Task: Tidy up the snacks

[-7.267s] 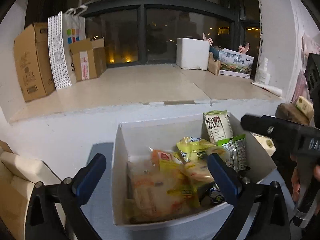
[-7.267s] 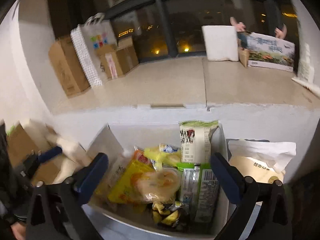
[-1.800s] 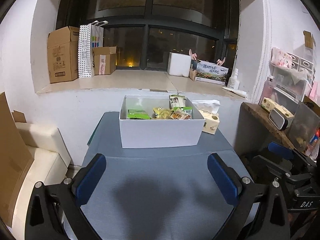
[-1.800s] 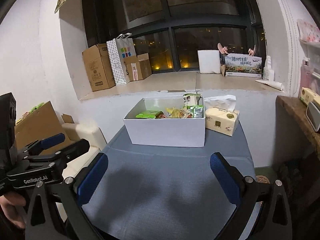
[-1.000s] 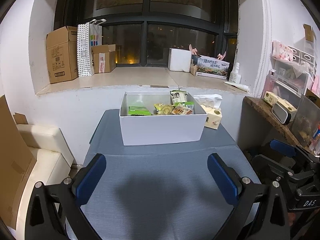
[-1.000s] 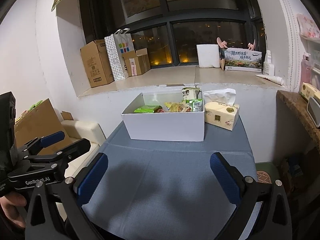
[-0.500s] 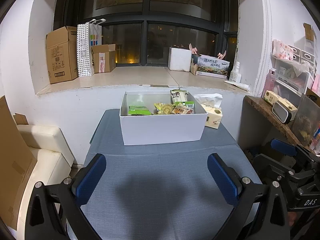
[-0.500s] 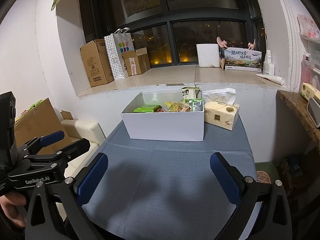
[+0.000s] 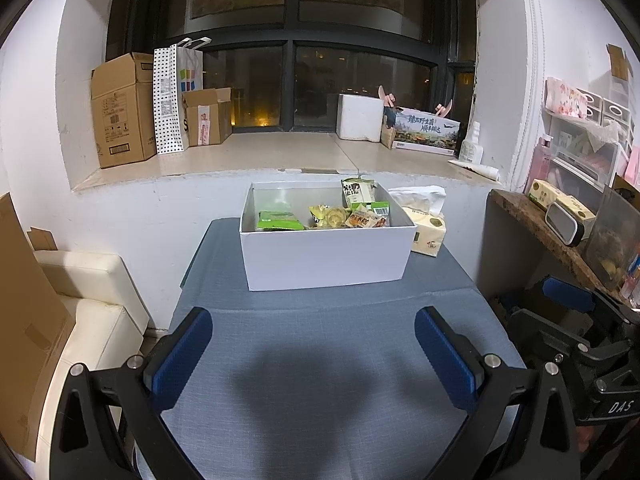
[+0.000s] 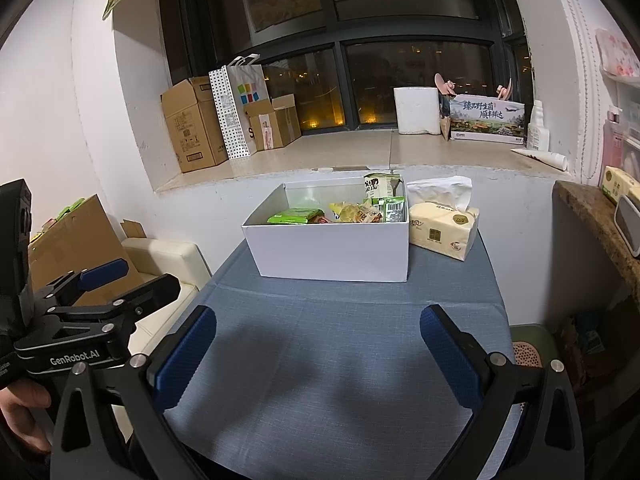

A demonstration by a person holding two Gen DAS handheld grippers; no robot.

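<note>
White box (image 9: 326, 258) of snacks (image 9: 324, 216) sits at the tabletop's (image 9: 320, 360) far end, straight ahead of us; both the left hand-held gripper (image 9: 316, 360) and right hand-held gripper (image 10: 320, 360) gape wide, empty, equally distant.

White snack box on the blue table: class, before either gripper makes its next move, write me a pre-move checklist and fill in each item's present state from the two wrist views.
1. Left gripper open and holding nothing: ok.
2. Right gripper open and holding nothing: ok.
3. White snack box upright on the blue tablecloth, top open: ok.
4. Snack packets, such as the green packet, inside the box, none loose on the cloth: ok.
5. Tissue pack beside the box, not blocking its opening: ok.
6. Neat arrangement deeper in the box: cannot tell, the near wall hides it.
</note>
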